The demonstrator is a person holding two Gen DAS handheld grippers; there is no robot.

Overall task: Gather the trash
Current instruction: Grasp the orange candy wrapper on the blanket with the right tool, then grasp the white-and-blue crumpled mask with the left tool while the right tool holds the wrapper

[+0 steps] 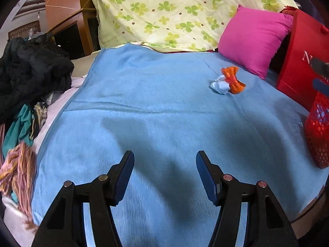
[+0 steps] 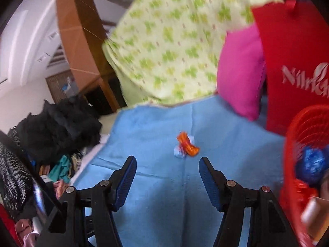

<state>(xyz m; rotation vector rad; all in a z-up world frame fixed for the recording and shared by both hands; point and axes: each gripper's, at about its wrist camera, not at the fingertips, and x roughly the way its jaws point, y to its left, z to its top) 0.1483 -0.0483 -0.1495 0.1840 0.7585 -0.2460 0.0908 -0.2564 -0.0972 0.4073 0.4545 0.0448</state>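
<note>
An orange wrapper (image 1: 233, 79) and a crumpled pale blue-white paper (image 1: 219, 86) lie touching on the blue blanket (image 1: 144, 103), far ahead and right of my open, empty left gripper (image 1: 165, 157). In the blurred right wrist view the orange wrapper (image 2: 187, 145) and the paper (image 2: 178, 152) lie just beyond my open, empty right gripper (image 2: 167, 162). A red mesh basket (image 2: 306, 164) at the right holds a blue crumpled piece (image 2: 313, 162) and other trash; it also shows in the left wrist view (image 1: 317, 135).
A pink cushion (image 1: 255, 39) and a red paper bag (image 1: 302, 61) stand at the back right. A clover-print pillow (image 1: 174, 12) lies behind. A heap of dark clothes (image 1: 30, 72) and a striped scarf (image 1: 18, 168) lie at the left edge.
</note>
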